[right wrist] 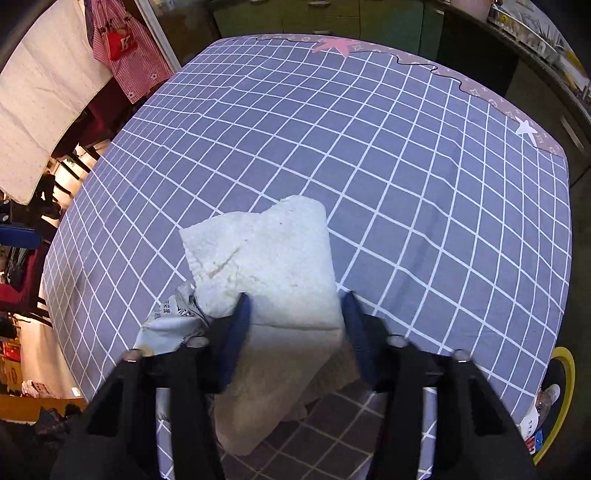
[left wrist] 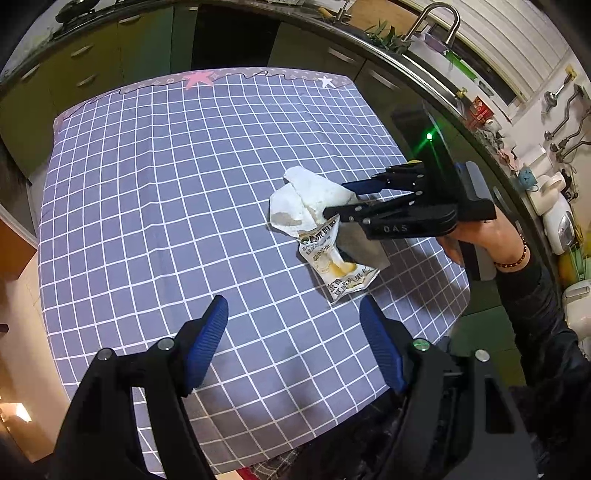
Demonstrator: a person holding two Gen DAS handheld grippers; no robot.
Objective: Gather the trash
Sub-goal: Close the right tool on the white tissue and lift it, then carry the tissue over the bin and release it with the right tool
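Nearest to me in the left wrist view, my left gripper hangs over the near edge of the table, its blue-padded fingers spread wide with only checked cloth between them. It holds nothing.

A little farther and to the right lies the trash: a crumpled printed wrapper, and touching its far end a white tissue, wrinkled and stained grey at one spot. Both sit on the right part of the table, near its right edge.

My right gripper reaches in from the right, level with the tissue. In the right wrist view the tissue fills the space between the two blue fingers, which stand on either side of it. The jaws are partly open. I cannot tell whether the pads are pressing on the paper yet or only bracketing it. The wrapper pokes out just left of the left finger, outside the jaws.

Beyond the trash the cloth runs bare to its far border, with a pink star and a white star. Behind that are green cabinets and a sink tap.

I judge this to be the grasp of the tissue, the first piece collected. The next move calls for closing the right jaws firmly on the tissue, then lifting straight up without dragging the wrapper. The left gripper is free to take the wrapper.
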